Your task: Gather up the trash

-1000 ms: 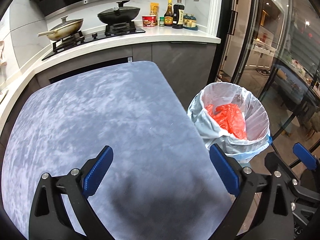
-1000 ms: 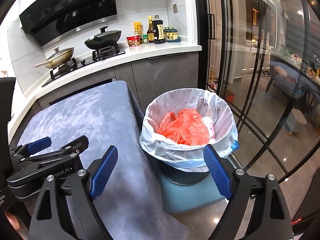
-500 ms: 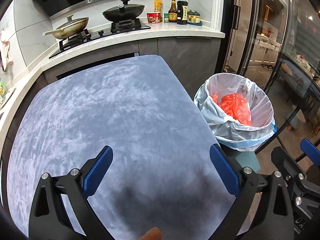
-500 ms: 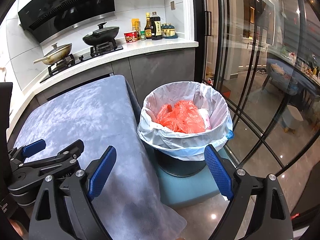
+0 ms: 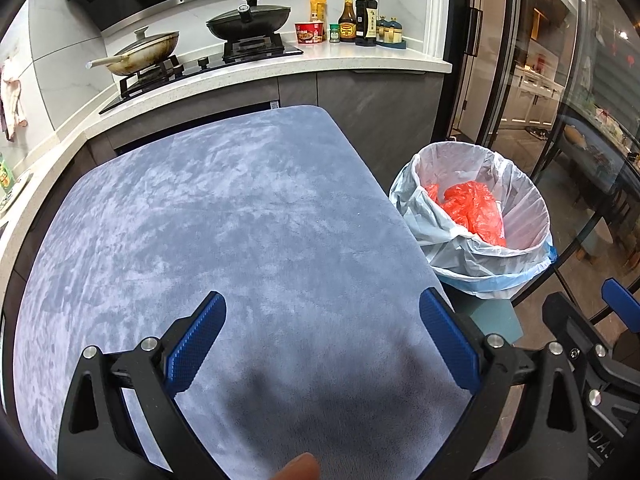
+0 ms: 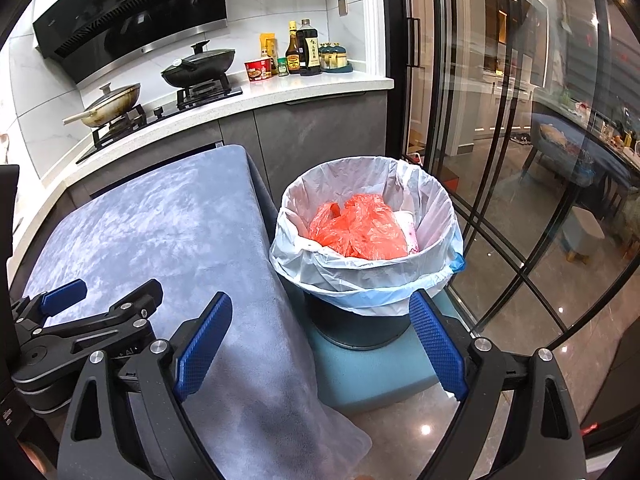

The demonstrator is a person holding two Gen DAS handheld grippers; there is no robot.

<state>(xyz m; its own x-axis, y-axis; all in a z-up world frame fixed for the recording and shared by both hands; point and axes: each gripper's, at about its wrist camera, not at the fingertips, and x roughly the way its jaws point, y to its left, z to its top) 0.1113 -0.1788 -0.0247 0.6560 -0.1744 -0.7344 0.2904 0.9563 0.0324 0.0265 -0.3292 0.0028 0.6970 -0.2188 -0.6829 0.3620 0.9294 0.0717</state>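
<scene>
A trash bin with a white liner [image 6: 366, 264] stands on a teal stool [image 6: 376, 372] right of the table; it also shows in the left wrist view [image 5: 476, 256]. A crumpled red plastic bag [image 6: 358, 230] and a pale wrapper [image 6: 410, 232] lie inside it; the red bag also shows in the left wrist view [image 5: 476, 208]. My left gripper [image 5: 322, 344] is open and empty above the blue-grey tablecloth [image 5: 224, 216]. My right gripper [image 6: 320, 344] is open and empty, in front of the bin and apart from it.
A kitchen counter [image 5: 360, 60] runs behind the table with a stove, two pans [image 5: 248, 20], a noodle cup and sauce bottles [image 5: 356, 16]. Glass sliding doors [image 6: 500, 120] stand right of the bin. The cloth hangs over the table's right edge [image 6: 276, 380].
Both grippers have drawn back and risen, so table and bin look smaller and farther. Both stay open and empty. A fingertip now shows at the bottom of the left view.
</scene>
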